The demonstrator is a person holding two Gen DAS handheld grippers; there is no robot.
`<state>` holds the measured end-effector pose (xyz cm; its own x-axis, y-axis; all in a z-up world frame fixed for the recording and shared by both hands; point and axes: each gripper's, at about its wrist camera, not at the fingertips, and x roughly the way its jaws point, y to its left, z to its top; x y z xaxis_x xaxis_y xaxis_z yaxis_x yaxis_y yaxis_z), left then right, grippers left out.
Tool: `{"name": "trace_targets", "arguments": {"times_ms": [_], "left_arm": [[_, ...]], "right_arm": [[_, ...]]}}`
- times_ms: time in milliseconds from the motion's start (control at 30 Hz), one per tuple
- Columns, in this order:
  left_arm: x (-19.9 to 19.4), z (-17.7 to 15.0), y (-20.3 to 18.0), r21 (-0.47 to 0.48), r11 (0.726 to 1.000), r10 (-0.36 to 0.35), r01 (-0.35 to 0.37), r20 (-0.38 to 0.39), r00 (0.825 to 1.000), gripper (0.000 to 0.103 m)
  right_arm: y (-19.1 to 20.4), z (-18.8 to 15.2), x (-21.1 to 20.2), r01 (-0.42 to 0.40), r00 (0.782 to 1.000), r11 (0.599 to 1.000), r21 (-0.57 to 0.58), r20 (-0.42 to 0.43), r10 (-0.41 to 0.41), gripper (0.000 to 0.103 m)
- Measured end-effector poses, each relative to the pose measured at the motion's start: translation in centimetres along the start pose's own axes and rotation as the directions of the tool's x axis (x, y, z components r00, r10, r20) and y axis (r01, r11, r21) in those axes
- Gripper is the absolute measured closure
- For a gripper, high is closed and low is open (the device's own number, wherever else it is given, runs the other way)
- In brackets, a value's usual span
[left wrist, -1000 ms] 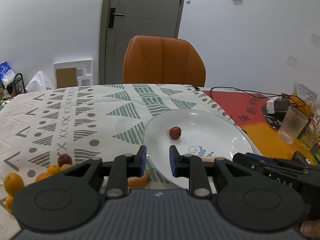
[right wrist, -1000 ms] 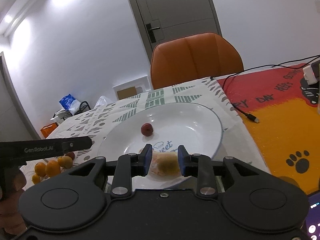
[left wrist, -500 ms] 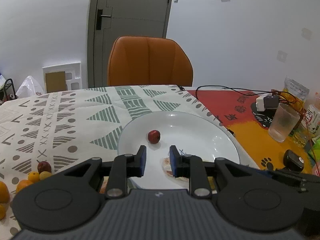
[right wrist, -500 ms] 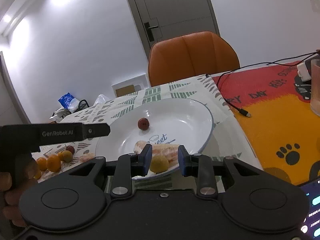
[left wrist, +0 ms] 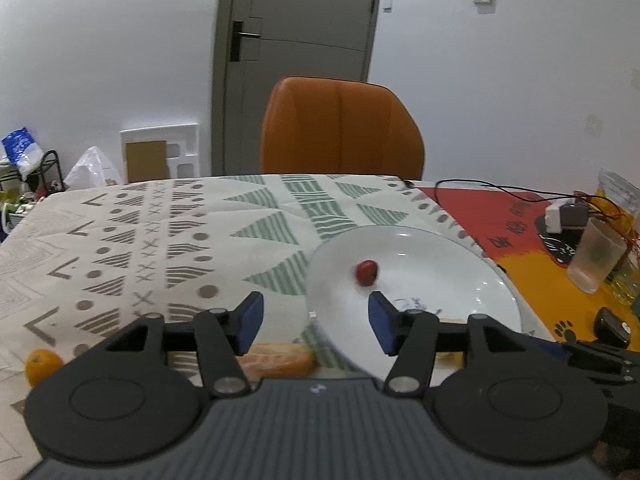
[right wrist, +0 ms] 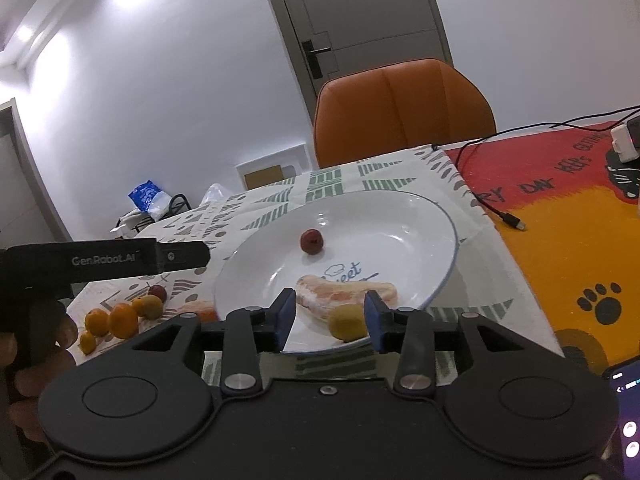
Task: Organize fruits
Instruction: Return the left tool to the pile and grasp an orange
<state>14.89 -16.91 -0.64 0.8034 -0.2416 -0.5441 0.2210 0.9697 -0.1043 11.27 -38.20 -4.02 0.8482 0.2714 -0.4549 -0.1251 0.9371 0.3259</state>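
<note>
1. Landmark: the white plate on the patterned tablecloth. All places below are given relative to it.
2. Right gripper: we see its fingers spread apart, holding nothing, over the plate's near rim.
3. A yellow fruit sits on the plate's near edge between those fingers, just beside the right-hand one; we can't tell if they touch.
4. A peeled citrus piece lies in the plate just behind the yellow fruit. A small red fruit sits near the plate's middle.
5. Left gripper: fingers wide apart, empty, over the plate's left near rim.
6. An orange piece lies on the cloth just off the plate's left near edge, under the left gripper and partly hidden.
7. Left of the plate, well apart: a cluster of small oranges with a dark red fruit and a yellowish one.
8. Right of the plate: an orange-red mat with a black cable; a plastic cup further right.
9. Behind the plate, past the table's far edge: an orange chair.
</note>
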Motion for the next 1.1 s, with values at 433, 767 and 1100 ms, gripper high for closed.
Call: {"name": "trace_targets", "arguments": {"times_ms": [433, 767, 1100], "left_arm": [[-2.5, -1.3, 5.8, -0.059, 0.992, 0.108, -0.108, 0.0, 0.994, 0.036], [-3.0, -3.5, 9.4, -0.106, 0.976, 0.185, -0.188, -0.044, 0.982, 0.036], [-3.0, -4.7, 11.1, -0.113, 0.964, 0.235, -0.241, -0.063, 0.97, 0.036]], "right_arm": [[2.6, -0.4, 0.6, -0.045, 0.999, 0.999, -0.024, -0.012, 0.045, 0.058], [3.7, -0.5, 1.0, -0.058, 0.998, 0.998, -0.038, -0.012, 0.058, 0.051], [3.8, -0.7, 1.4, -0.061, 0.998, 0.997, -0.037, -0.023, 0.06, 0.051]]}}
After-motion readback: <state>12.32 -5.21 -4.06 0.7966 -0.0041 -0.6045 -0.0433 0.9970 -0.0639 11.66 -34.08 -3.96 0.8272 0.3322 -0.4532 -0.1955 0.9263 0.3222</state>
